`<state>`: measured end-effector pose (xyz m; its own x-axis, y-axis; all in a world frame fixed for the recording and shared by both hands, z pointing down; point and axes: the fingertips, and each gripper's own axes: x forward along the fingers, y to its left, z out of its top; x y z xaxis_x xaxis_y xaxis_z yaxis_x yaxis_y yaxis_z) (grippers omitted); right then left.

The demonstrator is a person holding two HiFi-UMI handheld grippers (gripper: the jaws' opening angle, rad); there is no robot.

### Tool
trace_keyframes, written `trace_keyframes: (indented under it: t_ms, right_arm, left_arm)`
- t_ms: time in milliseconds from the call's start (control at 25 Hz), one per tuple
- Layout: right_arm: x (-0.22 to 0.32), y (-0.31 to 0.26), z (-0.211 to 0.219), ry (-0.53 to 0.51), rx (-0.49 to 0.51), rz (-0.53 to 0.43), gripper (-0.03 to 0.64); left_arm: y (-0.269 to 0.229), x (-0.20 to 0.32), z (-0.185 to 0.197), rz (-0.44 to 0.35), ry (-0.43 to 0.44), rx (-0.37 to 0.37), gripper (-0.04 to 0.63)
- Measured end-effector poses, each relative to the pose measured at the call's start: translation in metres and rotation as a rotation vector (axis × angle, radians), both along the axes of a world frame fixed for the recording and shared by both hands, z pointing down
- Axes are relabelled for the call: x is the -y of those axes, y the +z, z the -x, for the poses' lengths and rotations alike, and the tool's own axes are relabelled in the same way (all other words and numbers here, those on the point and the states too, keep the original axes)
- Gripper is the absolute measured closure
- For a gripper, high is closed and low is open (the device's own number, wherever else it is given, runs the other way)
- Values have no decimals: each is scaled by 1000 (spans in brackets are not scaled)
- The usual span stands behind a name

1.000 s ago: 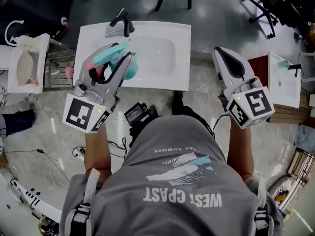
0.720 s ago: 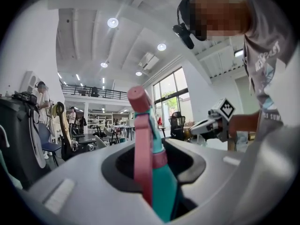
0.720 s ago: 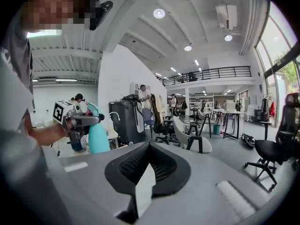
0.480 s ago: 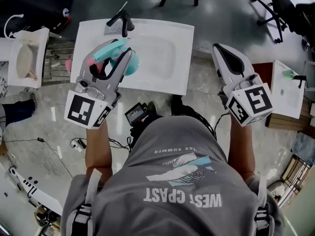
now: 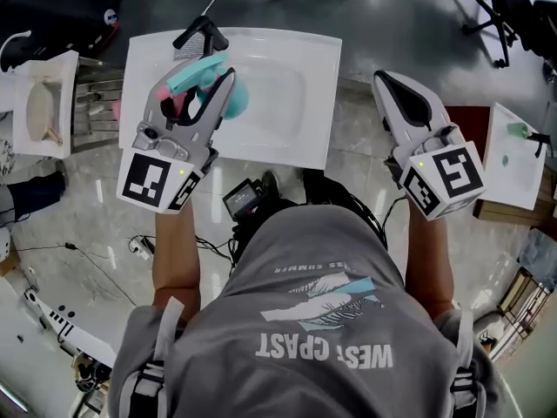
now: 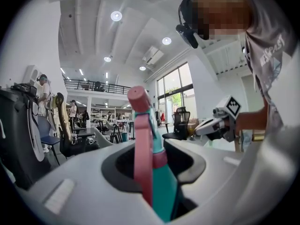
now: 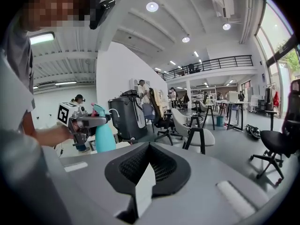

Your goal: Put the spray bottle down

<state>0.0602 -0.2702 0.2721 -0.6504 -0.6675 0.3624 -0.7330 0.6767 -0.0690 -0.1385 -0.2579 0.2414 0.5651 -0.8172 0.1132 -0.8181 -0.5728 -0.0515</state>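
Note:
The spray bottle [image 5: 233, 103] has a teal body and a pink trigger [image 5: 179, 104]. My left gripper [image 5: 198, 81] is shut on it by the neck and holds it over the left part of the white sink [image 5: 300, 55]. In the left gripper view the bottle [image 6: 161, 186] fills the gap between the jaws, pink trigger [image 6: 140, 139] in front. My right gripper [image 5: 384, 82] hangs over the floor right of the sink, shut, with nothing in it. The right gripper view shows its jaws [image 7: 148, 149] together and, at the left, the left gripper [image 7: 77, 118] with the bottle [image 7: 104, 134].
A black faucet [image 5: 197, 31] stands at the sink's back left corner. A smaller white basin [image 5: 42, 103] lies to the left and another [image 5: 513, 159] to the right. Cables and a black device [image 5: 248, 200] lie on the floor by my feet. Office chairs [image 5: 509, 7] stand beyond.
Both grippers have moved forward, towards the sink, and a little lower. The bottle has gone with the left gripper and now hangs further over the basin's left side.

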Motion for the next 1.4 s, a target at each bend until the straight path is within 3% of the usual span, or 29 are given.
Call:
trace_keyframes:
  t_ms: [1400]
  right_arm:
    - [54, 115, -19, 87, -58, 186, 615]
  left_arm:
    - [136, 134, -32, 23, 44, -94, 457]
